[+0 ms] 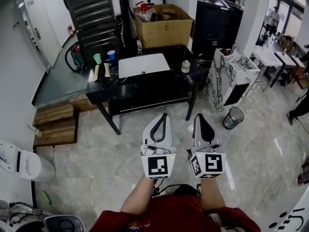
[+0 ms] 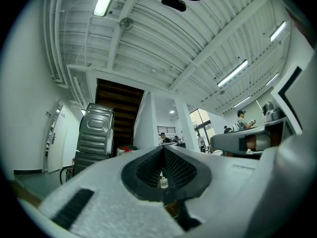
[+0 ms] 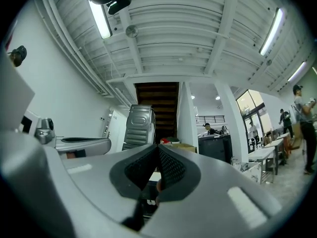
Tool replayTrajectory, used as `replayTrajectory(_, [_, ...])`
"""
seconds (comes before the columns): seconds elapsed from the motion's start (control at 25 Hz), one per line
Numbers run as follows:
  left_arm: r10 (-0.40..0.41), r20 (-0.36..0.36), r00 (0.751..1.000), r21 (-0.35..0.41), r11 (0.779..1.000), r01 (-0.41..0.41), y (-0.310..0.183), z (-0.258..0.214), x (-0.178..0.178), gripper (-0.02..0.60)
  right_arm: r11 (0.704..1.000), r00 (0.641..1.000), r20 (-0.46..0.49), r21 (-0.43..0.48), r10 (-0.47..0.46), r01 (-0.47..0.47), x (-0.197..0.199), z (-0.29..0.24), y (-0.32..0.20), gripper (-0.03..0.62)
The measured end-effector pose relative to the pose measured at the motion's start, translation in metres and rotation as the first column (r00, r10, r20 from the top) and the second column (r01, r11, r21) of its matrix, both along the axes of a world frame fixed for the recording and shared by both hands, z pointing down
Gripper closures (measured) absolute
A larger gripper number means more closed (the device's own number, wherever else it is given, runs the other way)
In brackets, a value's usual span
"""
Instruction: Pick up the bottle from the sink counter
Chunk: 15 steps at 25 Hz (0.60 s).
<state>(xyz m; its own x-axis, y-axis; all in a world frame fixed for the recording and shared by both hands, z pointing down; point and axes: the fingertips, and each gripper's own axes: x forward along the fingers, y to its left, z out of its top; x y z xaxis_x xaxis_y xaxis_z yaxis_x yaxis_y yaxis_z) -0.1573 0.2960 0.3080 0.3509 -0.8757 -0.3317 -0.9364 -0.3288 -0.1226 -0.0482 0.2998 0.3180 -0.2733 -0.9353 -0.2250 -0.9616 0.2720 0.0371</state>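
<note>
Red shirt, at the lower edge of the head view, with bare forearms reaching forward from it.

Left gripper and right gripper: side by side over the pale floor, well short of the surface. The fingers of each are pressed together at the tips with nothing held, as each gripper's own view shows.

Surface: black and low, with a white sink basin set in its middle.
- Green cup and blue cup: near the left edge.
- Bottle — small, pale, upright near the right edge, just beside the basin and well apart from both grippers.
- Second small container: at the far edge, too small to identify.

Cardboard box: beyond the far edge.

Step in hand, as judged: the approach, with no grasp begun.

Next move calls for reaching the near edge and opening one pair of fingers — the right sits on the bottle's side. The fingers then go around the bottle's body before closing.
</note>
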Motion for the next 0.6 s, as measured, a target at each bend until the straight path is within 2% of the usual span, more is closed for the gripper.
replayTrajectory(0.24, [0.011,-0.011,1.000,-0.005,1.000,-0.011,-0.003,0.004,-0.014,0.578,1.000,1.000,0.000,0.002,0.010,-0.010,-0.012,-0.002,-0.002,0.594])
replayTrajectory(0.44, [0.028,-0.019,0.999,0.006,1.000,-0.028,-0.011,0.003,-0.011,0.578,1.000,0.999,0.039,0.002,0.000,0.000,-0.009,-0.002,-0.010,0.594])
replayTrajectory(0.6, [0.028,-0.019,0.999,0.005,1.000,-0.028,-0.021,0.006,-0.009,0.578,1.000,0.999,0.033,0.011,0.000,0.000,-0.009,-0.001,-0.019,0.594])
